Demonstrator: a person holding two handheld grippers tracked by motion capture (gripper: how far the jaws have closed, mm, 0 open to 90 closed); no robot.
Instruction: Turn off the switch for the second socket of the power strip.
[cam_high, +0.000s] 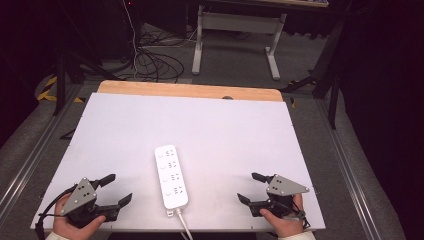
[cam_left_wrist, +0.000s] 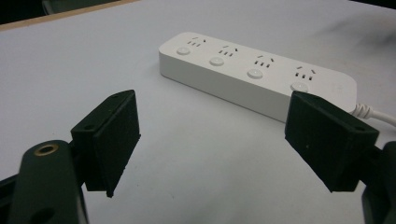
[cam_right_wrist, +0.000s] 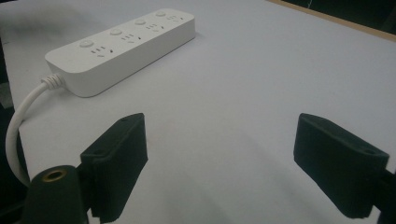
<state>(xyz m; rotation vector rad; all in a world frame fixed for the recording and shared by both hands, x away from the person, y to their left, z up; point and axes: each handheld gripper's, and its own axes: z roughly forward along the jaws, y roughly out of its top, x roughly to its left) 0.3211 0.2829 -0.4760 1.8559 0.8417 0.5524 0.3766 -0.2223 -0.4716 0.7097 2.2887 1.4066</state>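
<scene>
The power strip (cam_high: 171, 176) lies flat on the white worktop (cam_high: 125, 130), near the front edge and about midway between the two claws, its long side running away from the person. It is white, with four socket groups in a row along its top, each beside a round button; no brand, label or lettering can be read on it in any view. Its white cable (cam_high: 183, 226) leaves the near end and runs off the front edge of the worktop. The left claw (cam_high: 113, 189) rests low at the front left corner, held in a hand — its jaws stand wide apart with nothing between them, and in the left gripper view (cam_left_wrist: 212, 135) the strip lies beyond them, untouched. The right claw (cam_high: 250, 187) sits at the front right, also in a hand, jaws likewise wide and empty; the right gripper view (cam_right_wrist: 219, 156) shows the strip and its cable well off to the upper left, apart from the jaws. Beyond the worktop's wooden far edge (cam_high: 190, 91), dark cables (cam_high: 152, 62) lie on the floor.
</scene>
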